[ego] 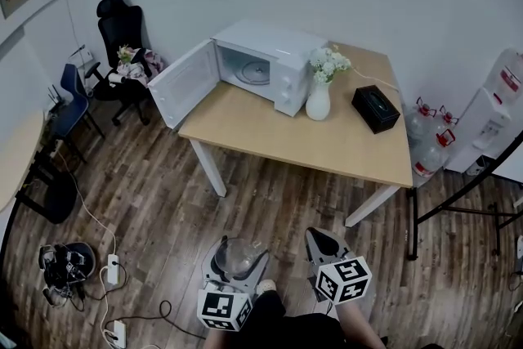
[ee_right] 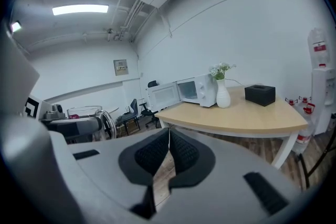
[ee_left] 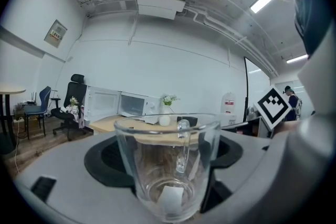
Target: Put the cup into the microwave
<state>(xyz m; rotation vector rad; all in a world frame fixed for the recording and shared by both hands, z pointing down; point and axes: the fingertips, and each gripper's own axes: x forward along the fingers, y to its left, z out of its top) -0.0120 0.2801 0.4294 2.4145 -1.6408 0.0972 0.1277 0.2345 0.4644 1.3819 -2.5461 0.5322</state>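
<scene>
Cup [ee_left: 167, 165], clear glass, clamped by its walls in the left gripper [ego: 239, 252], well apart from the open microwave [ego: 270, 61] on the table [ego: 327, 145]; probably stiff, slick, breakable, best held mid-wall, gently; right gripper [ee_right: 167, 136] jaws together, empty.

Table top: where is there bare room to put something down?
The whole front strip of the table, from the microwave, vase and black box to the near edge, is bare. The back is crowded by those three. The open microwave holds only its turntable.
</scene>
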